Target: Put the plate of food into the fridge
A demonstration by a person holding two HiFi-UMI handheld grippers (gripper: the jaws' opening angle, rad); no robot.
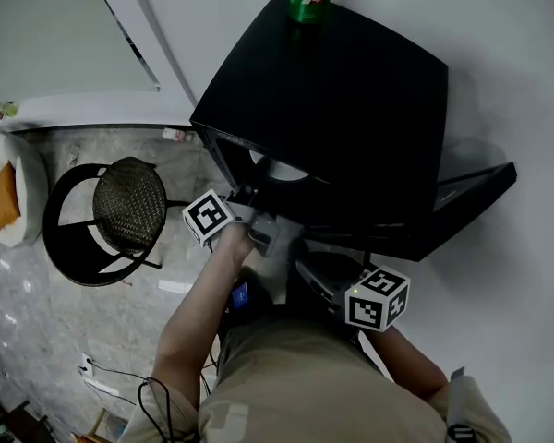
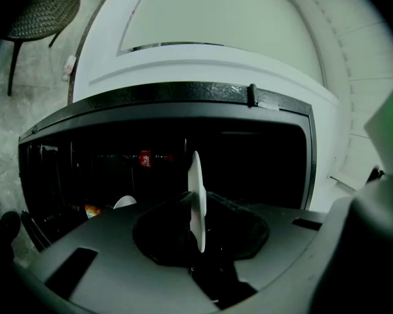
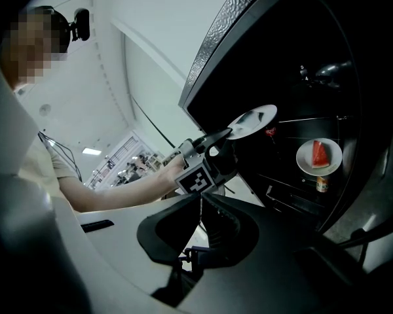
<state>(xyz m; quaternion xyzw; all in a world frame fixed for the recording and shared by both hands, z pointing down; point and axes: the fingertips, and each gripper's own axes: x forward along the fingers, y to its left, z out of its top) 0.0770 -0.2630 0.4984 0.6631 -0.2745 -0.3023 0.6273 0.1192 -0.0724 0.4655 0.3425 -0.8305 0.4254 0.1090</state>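
Left gripper [image 2: 196, 207], plate [image 2: 195, 175] edge-on, clamped between fingers [image 2: 226, 211]

left gripper [image 2: 197, 209]: jaws are seen closed on the rim of the plate.
plate [image 2: 195, 175]: white, seen edge-on, held before the open front.
fridge [image 2: 183, 94]: black, open, dark inside; a red-labelled can [image 2: 145, 158] is seen within.
chair [image 2: 42, 8]: seen at upper left.
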